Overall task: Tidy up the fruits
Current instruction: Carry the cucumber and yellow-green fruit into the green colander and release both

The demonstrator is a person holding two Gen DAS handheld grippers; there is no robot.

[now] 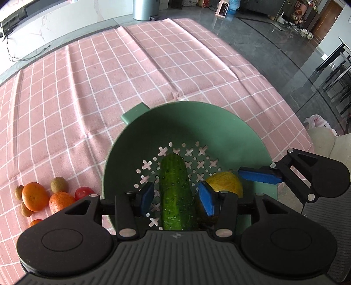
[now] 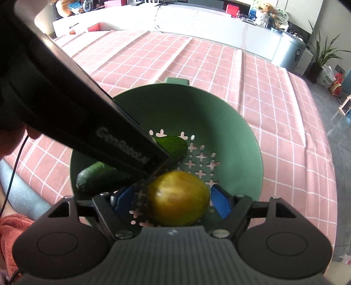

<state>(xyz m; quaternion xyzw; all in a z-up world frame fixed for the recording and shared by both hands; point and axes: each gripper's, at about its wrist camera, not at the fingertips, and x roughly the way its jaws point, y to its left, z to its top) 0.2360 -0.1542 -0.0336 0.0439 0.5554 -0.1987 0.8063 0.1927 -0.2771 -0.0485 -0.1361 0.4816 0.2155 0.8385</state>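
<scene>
A bumpy dark green cucumber [image 1: 175,193] is seen lying in the green colander [image 1: 219,122], right between the blue pads of the left tool [image 1: 176,198], which is spread open with gaps on both sides. Next to it in the colander sits a yellow-green round fruit [image 2: 177,198], a bit blurred, framed by the right tool [image 2: 173,199], also open and not touching it as far as can be told. The colander's bottom is punched with cross and dot holes, and a handle tab [image 2: 176,80] sticks out at the far rim.

Off to the left on the cloth, a small pile is spotted: two oranges [image 1: 35,196], a cherry tomato [image 1: 83,193] and a few little brownish fruits [image 1: 58,184], what kind can't be made out.

The worktop is covered by a pink checked cloth [image 1: 153,72] with fold creases. Beyond it, a grey bin [image 1: 144,8], dark glossy floor and a potted plant [image 2: 322,54] are visible.

In the right wrist view, the cucumber's middle is hidden by the left tool's black body, and only its two ends show. One more orange [image 1: 36,222] is cut off by the left tool's housing.
</scene>
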